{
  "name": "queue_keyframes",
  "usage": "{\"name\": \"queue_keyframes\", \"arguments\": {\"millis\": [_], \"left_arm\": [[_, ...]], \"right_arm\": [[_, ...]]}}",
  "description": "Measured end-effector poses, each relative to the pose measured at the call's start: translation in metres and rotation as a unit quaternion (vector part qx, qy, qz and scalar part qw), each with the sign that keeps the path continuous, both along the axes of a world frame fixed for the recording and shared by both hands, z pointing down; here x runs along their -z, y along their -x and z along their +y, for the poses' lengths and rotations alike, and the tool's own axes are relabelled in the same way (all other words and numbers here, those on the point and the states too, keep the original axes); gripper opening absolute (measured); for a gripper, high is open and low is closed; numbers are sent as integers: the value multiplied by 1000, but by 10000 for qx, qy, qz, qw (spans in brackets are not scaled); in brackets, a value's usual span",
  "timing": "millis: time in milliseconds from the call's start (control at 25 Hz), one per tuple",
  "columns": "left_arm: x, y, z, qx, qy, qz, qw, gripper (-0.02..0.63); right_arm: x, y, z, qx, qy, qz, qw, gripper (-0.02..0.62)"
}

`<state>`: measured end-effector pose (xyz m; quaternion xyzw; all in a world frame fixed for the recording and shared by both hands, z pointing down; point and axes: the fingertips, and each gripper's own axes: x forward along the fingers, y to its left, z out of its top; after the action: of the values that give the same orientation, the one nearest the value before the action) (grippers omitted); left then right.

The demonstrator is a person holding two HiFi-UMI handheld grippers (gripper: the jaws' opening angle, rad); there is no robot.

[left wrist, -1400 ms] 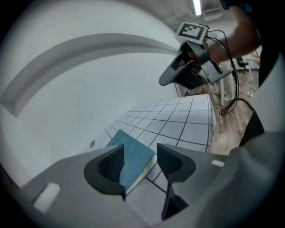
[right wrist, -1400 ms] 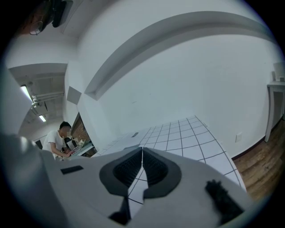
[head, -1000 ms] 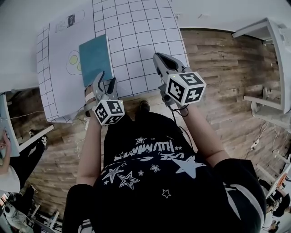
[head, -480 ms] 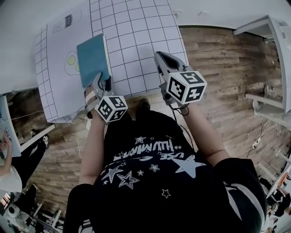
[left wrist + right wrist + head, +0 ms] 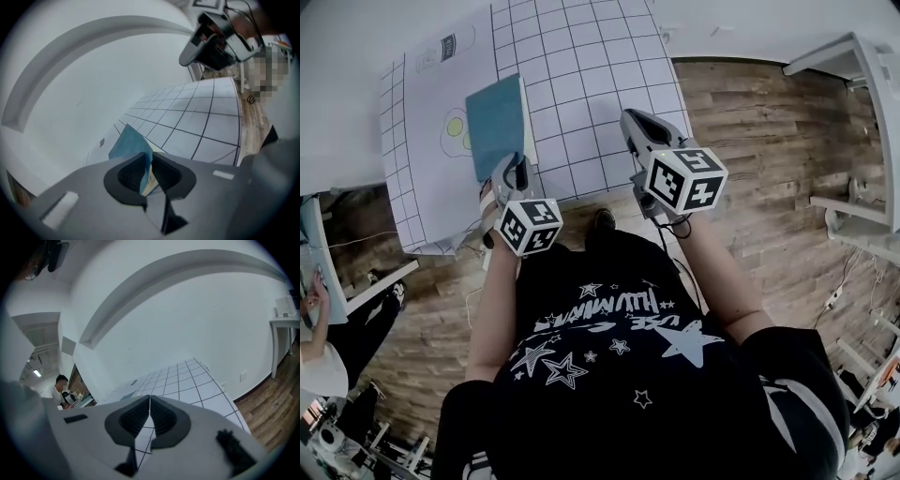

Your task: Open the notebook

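A teal notebook (image 5: 495, 122) lies on the gridded white table (image 5: 581, 56), partly over a printed paper sheet (image 5: 431, 131). My left gripper (image 5: 514, 169) is at the notebook's near edge and its jaws are closing. In the left gripper view the teal cover (image 5: 131, 143) stands lifted between the pads (image 5: 129, 173), with cream pages showing beneath it, and the left gripper (image 5: 149, 158) pinches it. My right gripper (image 5: 636, 120) hovers over the table's near right part, apart from the notebook. Its pads meet with nothing between them in the right gripper view (image 5: 150, 401).
The table's near edge runs just in front of both grippers, with wooden floor (image 5: 769, 169) beyond. White furniture (image 5: 862, 94) stands at the right. A person (image 5: 58, 385) sits far off at the left. The right gripper (image 5: 211, 42) shows in the left gripper view, up high.
The left gripper's jaws went from wide open to nearly closed on the notebook's near edge, and the gripper rolled a little. The right gripper kept still.
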<state>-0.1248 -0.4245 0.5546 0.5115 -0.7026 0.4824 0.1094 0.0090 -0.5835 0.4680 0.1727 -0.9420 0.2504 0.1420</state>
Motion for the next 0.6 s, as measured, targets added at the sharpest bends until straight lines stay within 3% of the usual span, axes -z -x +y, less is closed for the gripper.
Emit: {"name": "queue_keyframes", "arguments": {"millis": [200,400,600], "left_arm": [[39,15,11,374,-928,737,9922,51],[76,48,38,868,-1882,1791,9617,48],[92,87,74,1173,-2335,2320,9370,46]], "right_arm": [[12,9,7,-64,-103,-62,9999,15],[20,29,25,-150,-159,-107,9997,15],[33,59,46,-192,-277,-115,9994,16]]}}
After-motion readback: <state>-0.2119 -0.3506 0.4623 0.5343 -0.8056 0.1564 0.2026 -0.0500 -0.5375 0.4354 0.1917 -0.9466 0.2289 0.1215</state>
